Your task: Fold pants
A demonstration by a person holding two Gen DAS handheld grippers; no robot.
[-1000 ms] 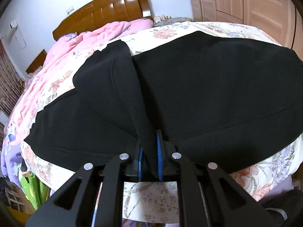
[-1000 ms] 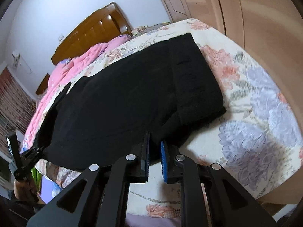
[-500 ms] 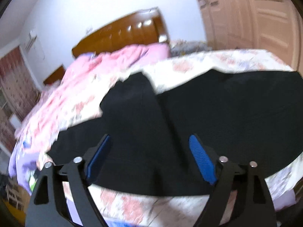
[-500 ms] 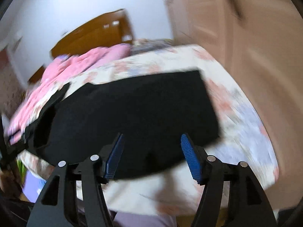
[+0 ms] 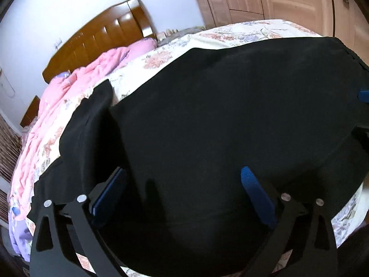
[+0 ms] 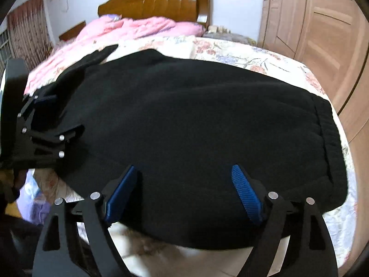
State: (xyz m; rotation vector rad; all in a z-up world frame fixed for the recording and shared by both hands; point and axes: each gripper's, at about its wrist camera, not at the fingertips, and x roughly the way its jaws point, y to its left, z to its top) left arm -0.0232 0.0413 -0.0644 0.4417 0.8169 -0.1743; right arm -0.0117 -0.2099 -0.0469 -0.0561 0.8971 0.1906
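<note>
We had black pants lying flat on the bed, folded over, with one end sticking out toward the pink blanket. Our left gripper was over the near edge of the pants. Its jaws had just been opening and stood wide apart, with nothing pinched between the blue pads. Our right gripper was over the near edge too, by the waistband end. Its jaws had also just been opening and stood apart, not pressing on the cloth.
</note>
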